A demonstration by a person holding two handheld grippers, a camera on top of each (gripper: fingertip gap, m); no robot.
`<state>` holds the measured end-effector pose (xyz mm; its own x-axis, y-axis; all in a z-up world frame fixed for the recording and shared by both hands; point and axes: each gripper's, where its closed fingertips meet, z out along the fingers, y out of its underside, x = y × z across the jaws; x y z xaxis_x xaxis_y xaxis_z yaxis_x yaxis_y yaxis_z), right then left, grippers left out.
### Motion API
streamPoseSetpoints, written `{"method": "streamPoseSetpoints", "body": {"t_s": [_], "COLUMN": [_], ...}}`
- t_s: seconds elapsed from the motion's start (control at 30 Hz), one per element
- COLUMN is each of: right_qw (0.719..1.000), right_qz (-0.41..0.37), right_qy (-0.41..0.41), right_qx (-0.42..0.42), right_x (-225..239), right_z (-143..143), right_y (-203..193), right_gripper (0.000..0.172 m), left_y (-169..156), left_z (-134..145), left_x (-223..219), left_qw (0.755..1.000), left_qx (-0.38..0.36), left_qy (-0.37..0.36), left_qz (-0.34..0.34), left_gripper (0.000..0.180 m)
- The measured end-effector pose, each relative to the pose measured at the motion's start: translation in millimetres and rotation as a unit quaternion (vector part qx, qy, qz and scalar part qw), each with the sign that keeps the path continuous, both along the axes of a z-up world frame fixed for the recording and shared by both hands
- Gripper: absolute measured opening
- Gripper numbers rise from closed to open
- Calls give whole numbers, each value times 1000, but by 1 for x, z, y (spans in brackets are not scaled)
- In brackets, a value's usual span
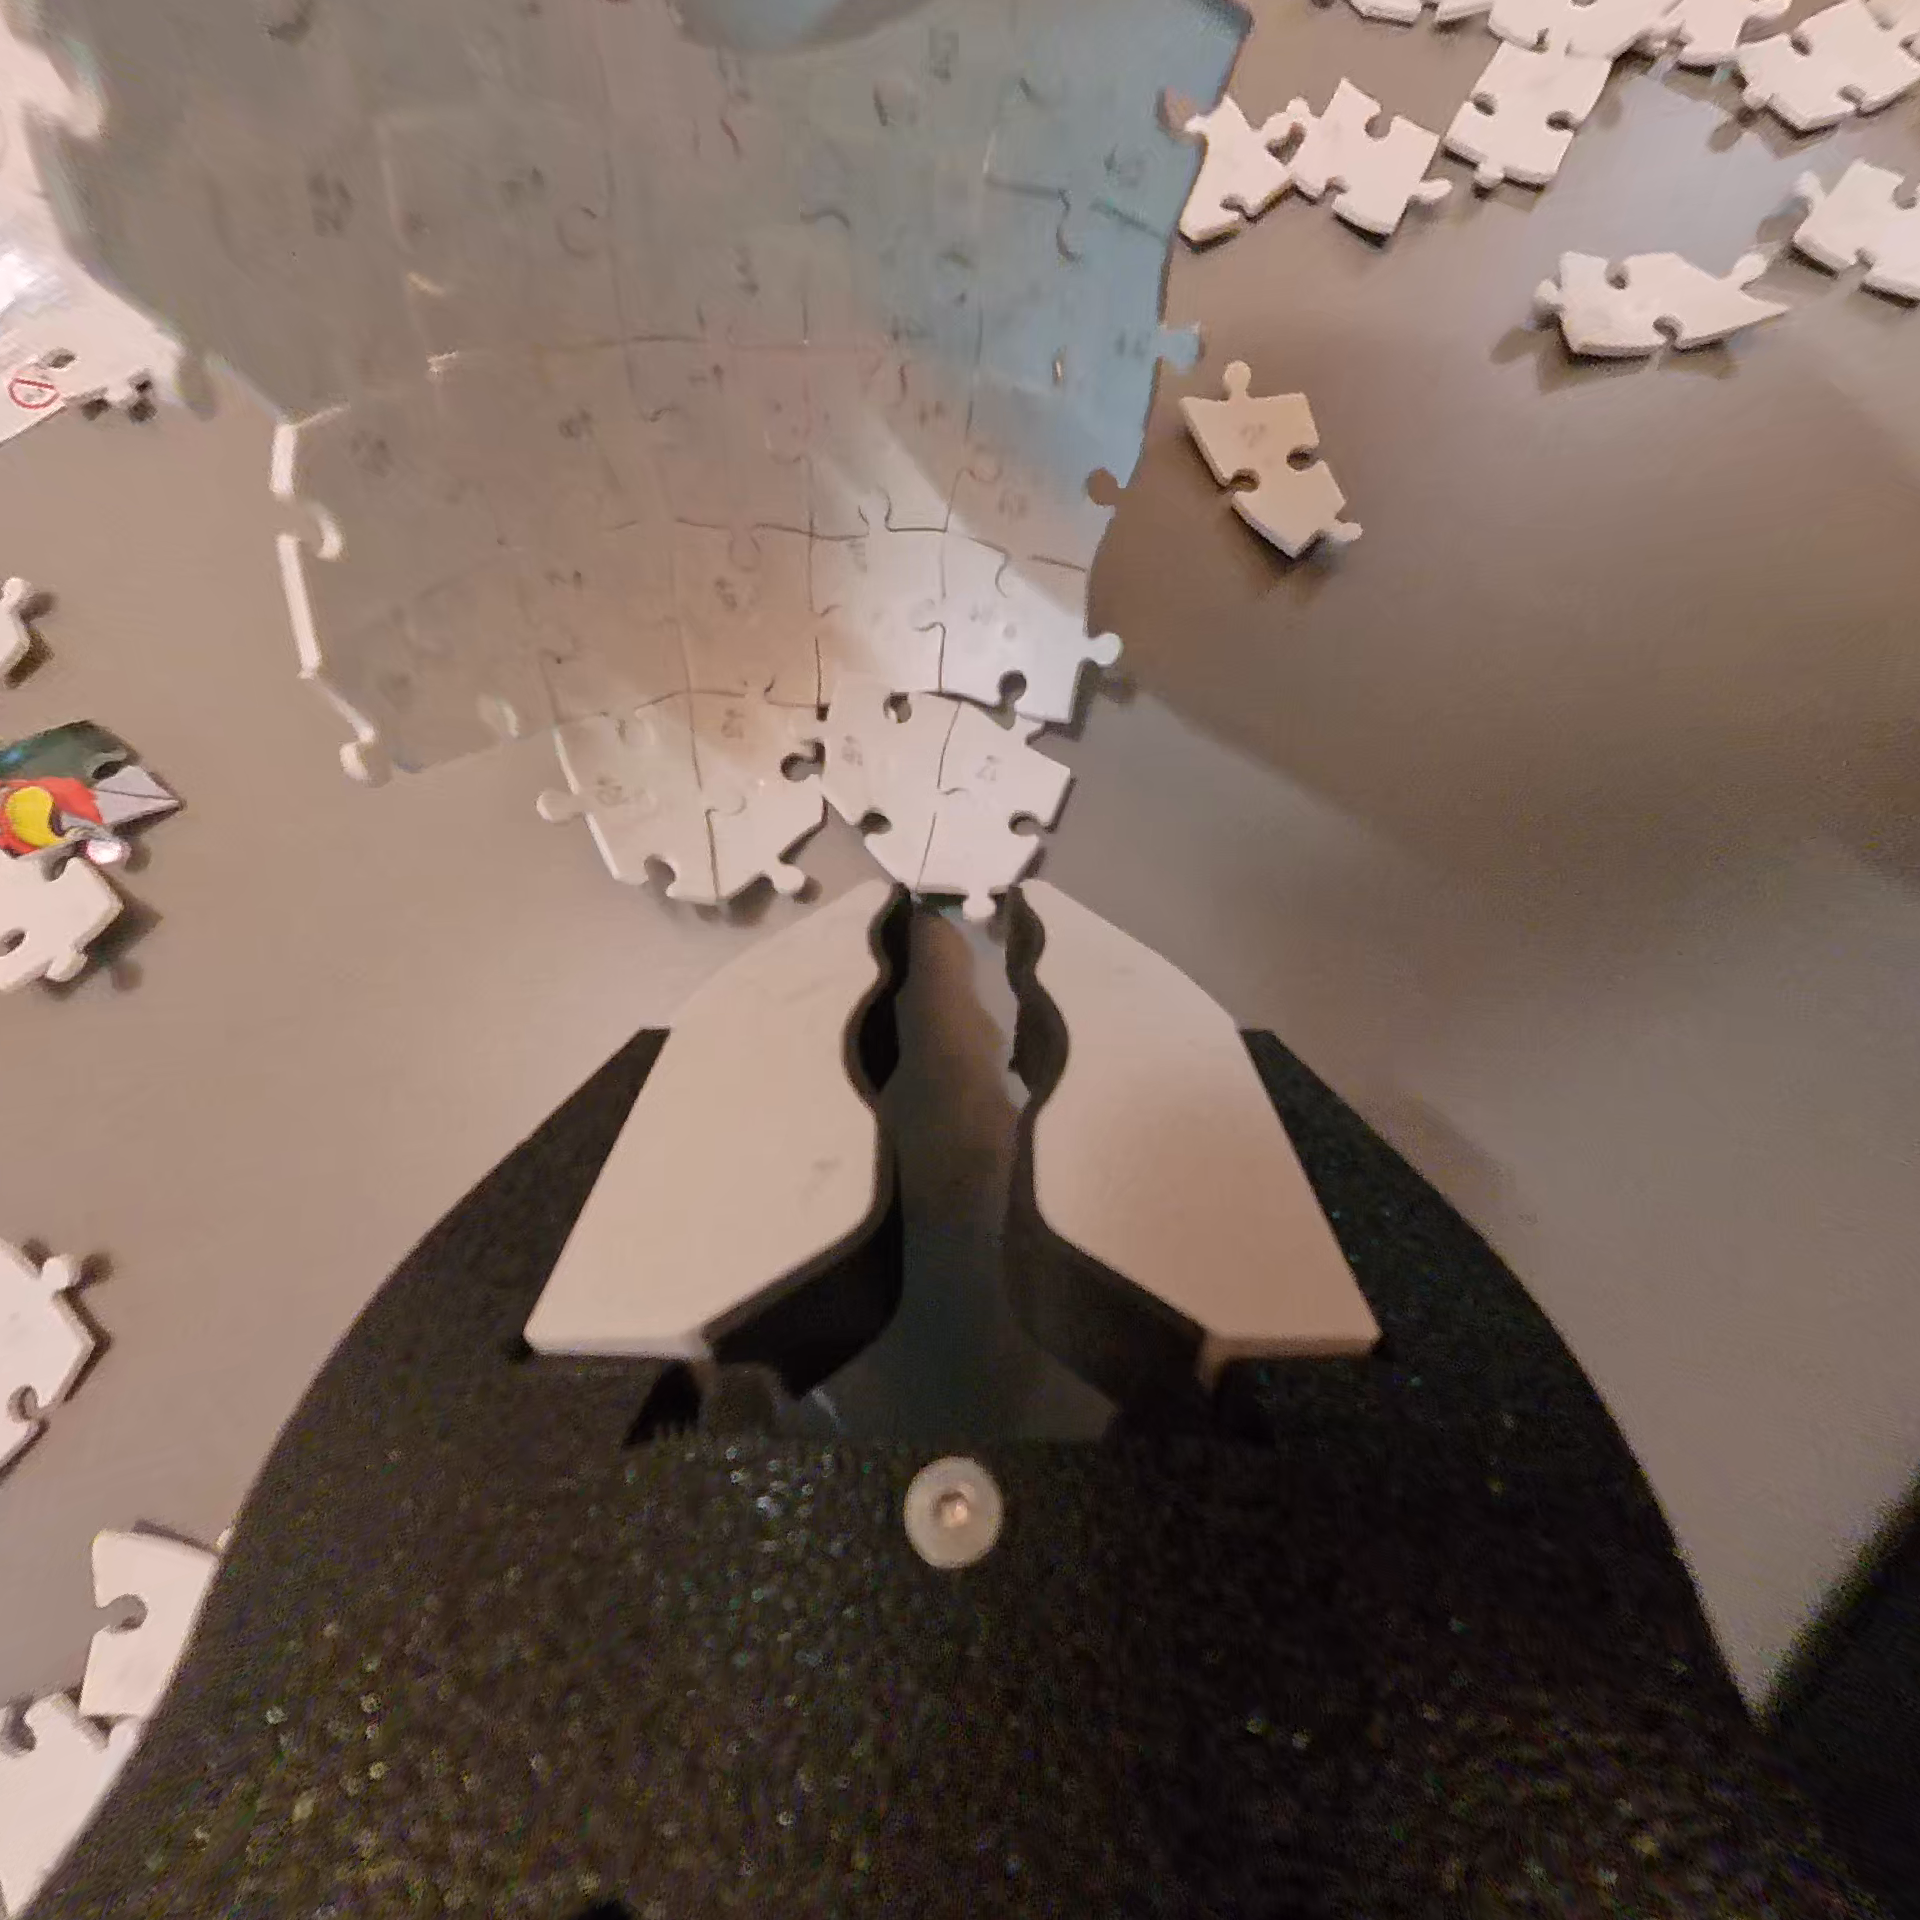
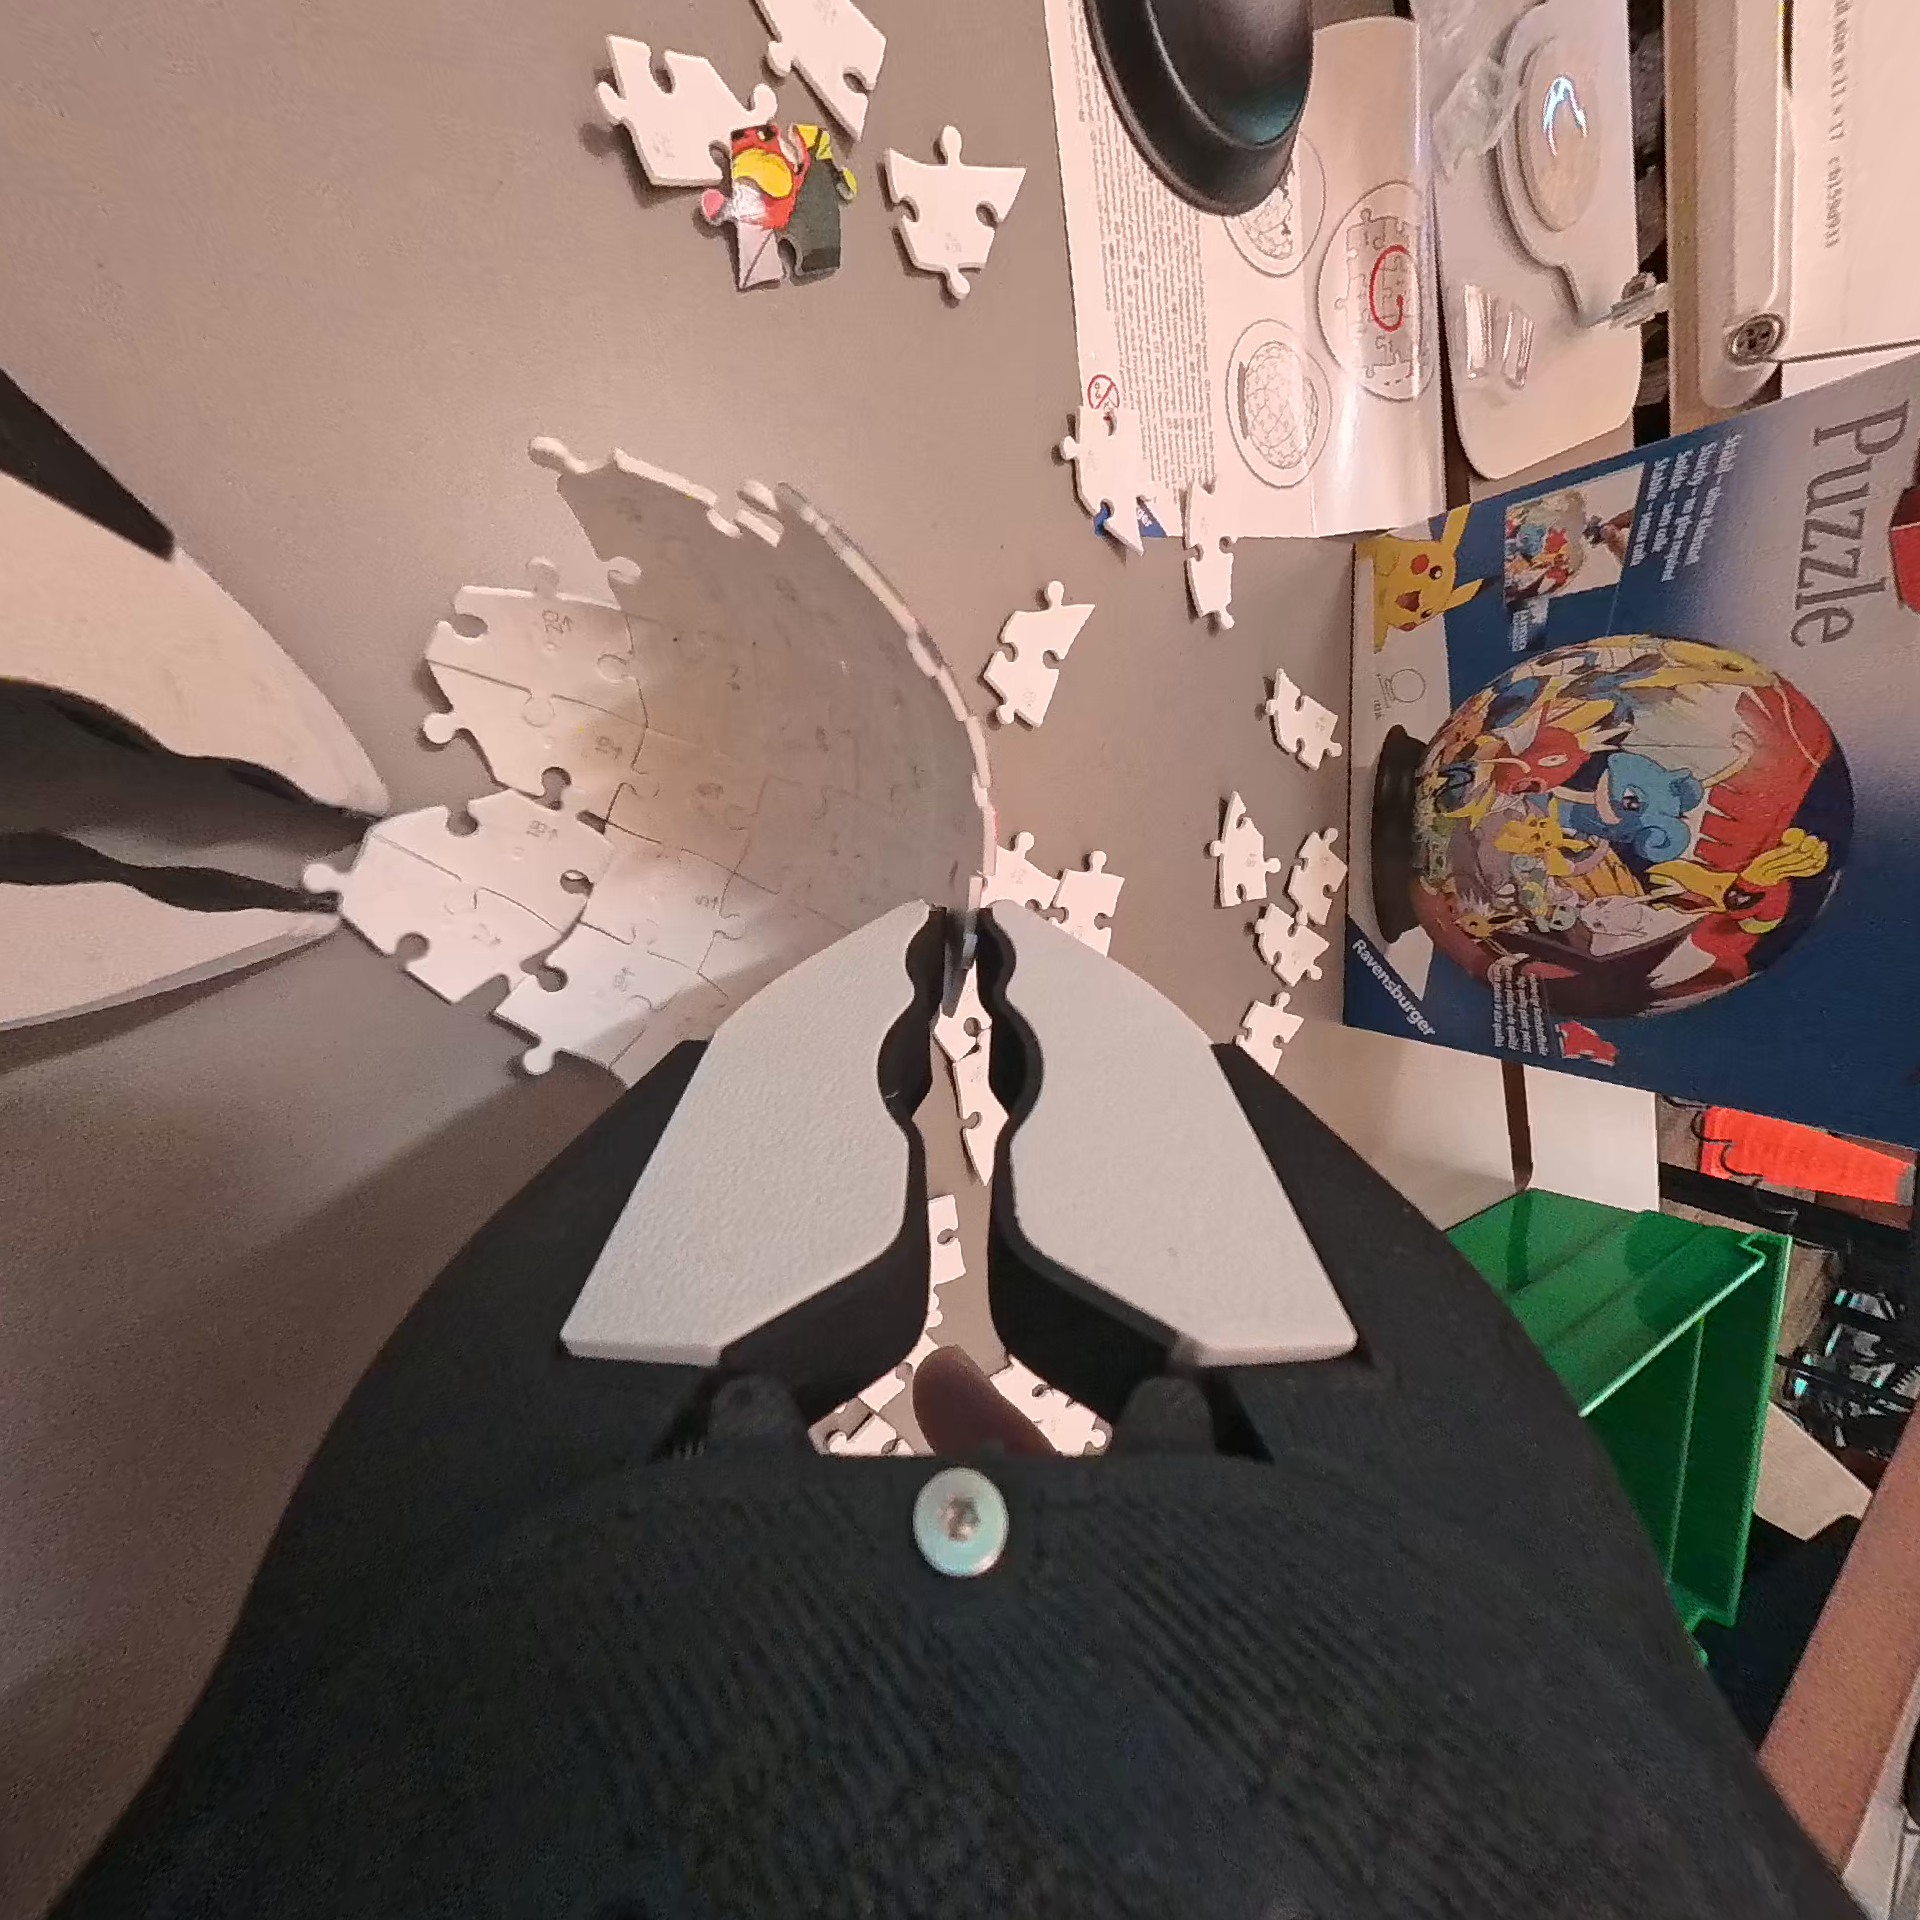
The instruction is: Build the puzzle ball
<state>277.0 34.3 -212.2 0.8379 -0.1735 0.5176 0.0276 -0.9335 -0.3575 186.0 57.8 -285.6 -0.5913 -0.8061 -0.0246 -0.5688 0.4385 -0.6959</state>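
A curved shell of joined puzzle pieces (image 1: 675, 364) shows its white inner face above the grey table (image 1: 1455, 831); it also shows in the right wrist view (image 2: 790, 748). A pair of joined white pieces (image 1: 945, 800) sits at the shell's lower edge, askew and not locked flush. My left gripper (image 1: 961, 899) is closed narrowly on that pair's lower edge. The right wrist view shows it coming in from the left (image 2: 348, 873) at the same pair (image 2: 436, 894). My right gripper (image 2: 961, 920) is shut on the shell's thin rim, seen edge-on between its fingertips.
Loose white pieces (image 1: 1268, 468) lie scattered on the table, more (image 2: 1039, 655) to the right of the shell. One piece lies coloured side up (image 2: 779, 187). An instruction sheet (image 2: 1174, 260), a black stand (image 2: 1205, 94), the puzzle box (image 2: 1662, 748) and a green crate (image 2: 1642, 1340) are on the right. My right fingertips sit around 12 centimeters from my left ones.
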Motion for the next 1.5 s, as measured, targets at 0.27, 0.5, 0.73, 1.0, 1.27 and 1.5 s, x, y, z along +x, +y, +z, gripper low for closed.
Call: {"method": "streamPoseSetpoints", "body": {"t_s": [0.27, 0.5, 0.73, 1.0, 1.27, 1.5], "right_qw": [1000, 1000, 1000, 1000, 1000, 1000], "right_qz": [-2, -3, -1, -3, -4, -3], "right_qy": [-1, 0, -10, -13, -13, -12], "right_qx": [-4, -3, -10, -8, -6, -7], "right_x": [0, 2, 2, 5, 6, 6], "right_z": [-1, -2, -2, -2, -2, -2], "right_y": [-4, -3, -3, -4, -5, -4], "right_gripper": [6, 6, 6, 6, 6, 6], "left_y": [-3, -15, -9, -7, 6, -10], "left_z": [17, 17, 1, 0, 9, 10], "left_x": [2, 19, 18, 12, 3, 5], "left_qw": [995, 991, 995, 998, 998, 993], "left_qx": [49, 54, 67, 52, 52, 65], "left_qy": [-66, -82, -34, -24, -22, -67], "left_qz": [-48, -95, -63, -19, -21, -77], "left_gripper": [21, 19, 17, 12, 19, 33]}}
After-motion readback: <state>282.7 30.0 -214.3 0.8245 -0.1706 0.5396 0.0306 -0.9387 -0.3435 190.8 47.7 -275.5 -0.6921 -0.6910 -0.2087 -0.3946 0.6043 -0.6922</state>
